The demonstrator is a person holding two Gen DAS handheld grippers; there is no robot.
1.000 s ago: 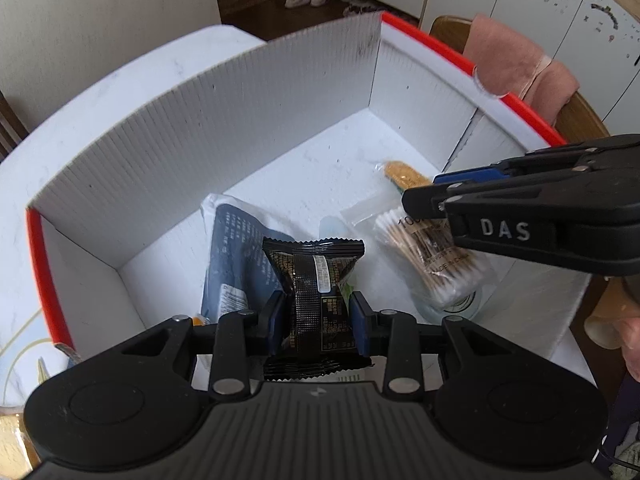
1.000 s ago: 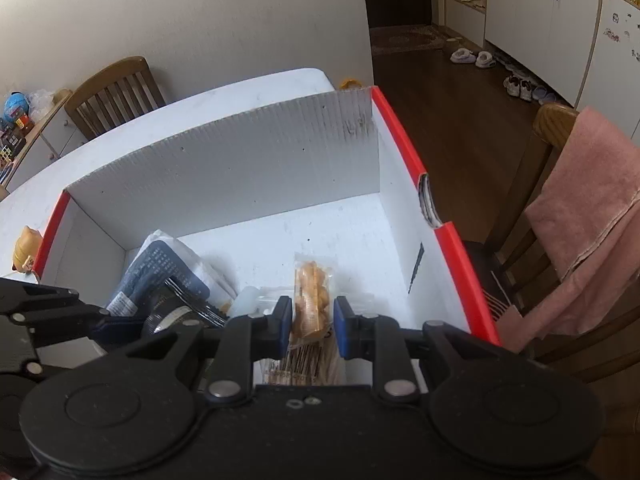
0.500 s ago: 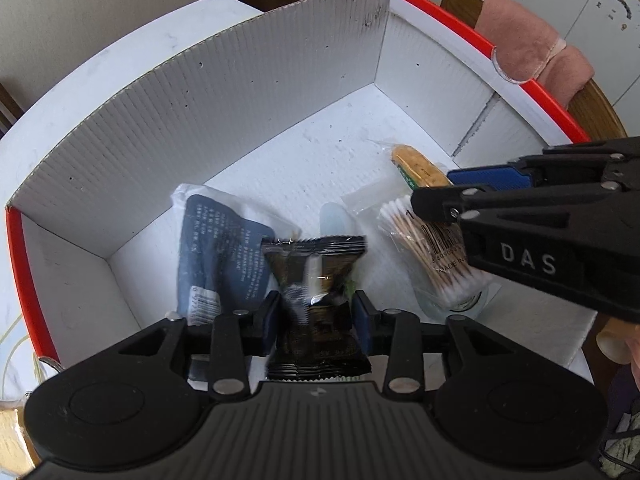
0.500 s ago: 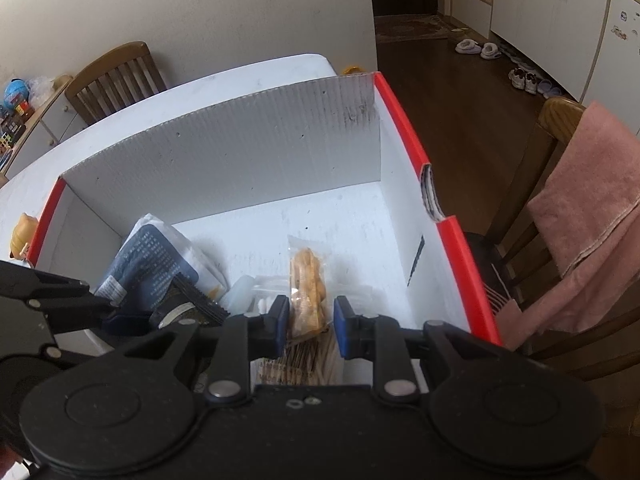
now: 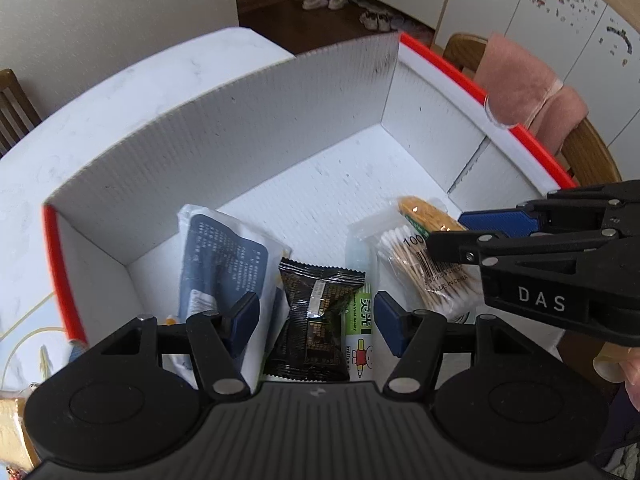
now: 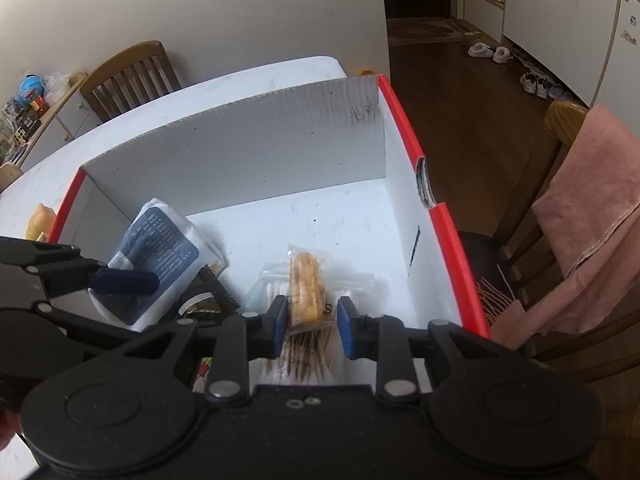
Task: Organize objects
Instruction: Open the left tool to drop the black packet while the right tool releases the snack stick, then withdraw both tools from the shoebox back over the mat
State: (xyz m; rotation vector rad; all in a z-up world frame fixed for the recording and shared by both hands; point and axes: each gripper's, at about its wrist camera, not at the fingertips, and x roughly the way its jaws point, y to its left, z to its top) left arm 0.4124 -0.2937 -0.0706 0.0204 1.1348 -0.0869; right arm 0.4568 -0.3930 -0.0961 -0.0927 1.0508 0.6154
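A white corrugated box with a red rim (image 5: pixel 240 128) (image 6: pixel 248 148) sits on the white table. Inside lie a blue-labelled white pouch (image 5: pixel 220 260) (image 6: pixel 156 248), a black snack packet (image 5: pixel 316 316), a green-labelled tube (image 5: pixel 362 328), a bag of cotton swabs (image 5: pixel 420 268) (image 6: pixel 304 344) and an orange snack packet (image 5: pixel 424 212) (image 6: pixel 306 288). My left gripper (image 5: pixel 316 320) is open, its pads on either side of the black packet without touching. My right gripper (image 6: pixel 312 324) is open over the orange packet and swabs; it also shows in the left wrist view (image 5: pixel 480 236).
A chair with a pink towel (image 6: pixel 592 208) stands right of the box. Another wooden chair (image 6: pixel 128 72) is at the table's far side. A yellow item (image 6: pixel 40 220) lies on the table left of the box.
My left gripper has opened and let go of the black snack packet, which now lies in the box. My right gripper has opened wider over the orange packet.
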